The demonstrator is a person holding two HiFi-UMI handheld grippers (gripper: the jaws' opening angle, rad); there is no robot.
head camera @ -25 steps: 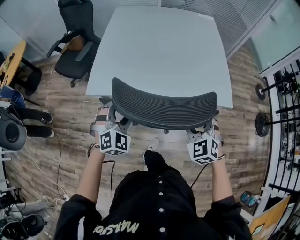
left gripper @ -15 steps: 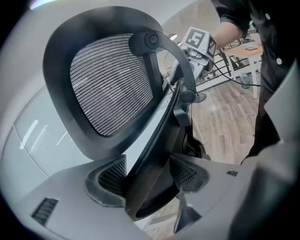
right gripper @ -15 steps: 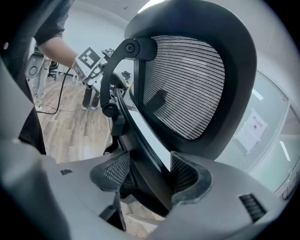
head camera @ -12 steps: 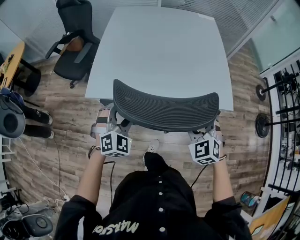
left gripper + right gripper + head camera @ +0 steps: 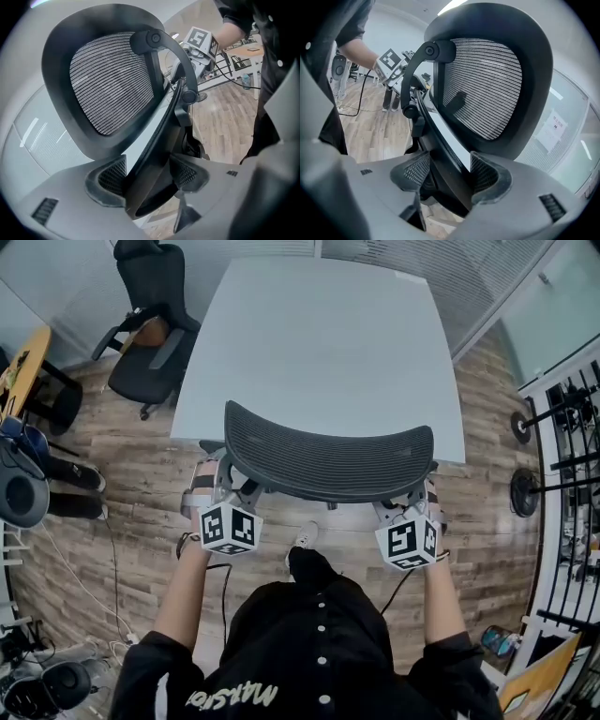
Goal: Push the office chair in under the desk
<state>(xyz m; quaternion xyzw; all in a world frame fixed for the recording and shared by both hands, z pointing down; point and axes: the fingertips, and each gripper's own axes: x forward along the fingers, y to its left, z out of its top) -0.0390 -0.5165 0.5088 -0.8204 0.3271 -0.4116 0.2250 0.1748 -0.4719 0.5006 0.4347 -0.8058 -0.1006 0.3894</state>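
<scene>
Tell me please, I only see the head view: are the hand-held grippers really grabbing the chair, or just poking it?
Observer: In the left gripper view, the left hand-held gripper is clamped on a dark frame bar of the office chair.
Operator: And the other one?
Observer: The right hand-held gripper clamps a frame bar too, both pads on it.
Operator: What holds the mesh?
Observer: A curved support arm with round pivots, behind it.

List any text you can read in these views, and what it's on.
"masion" (uncertain, upside down): pale print on the person's black shirt.
White paper sign on the glass wall: too small to read.
Black-and-white marker cubes: square patterns, no words.
</scene>
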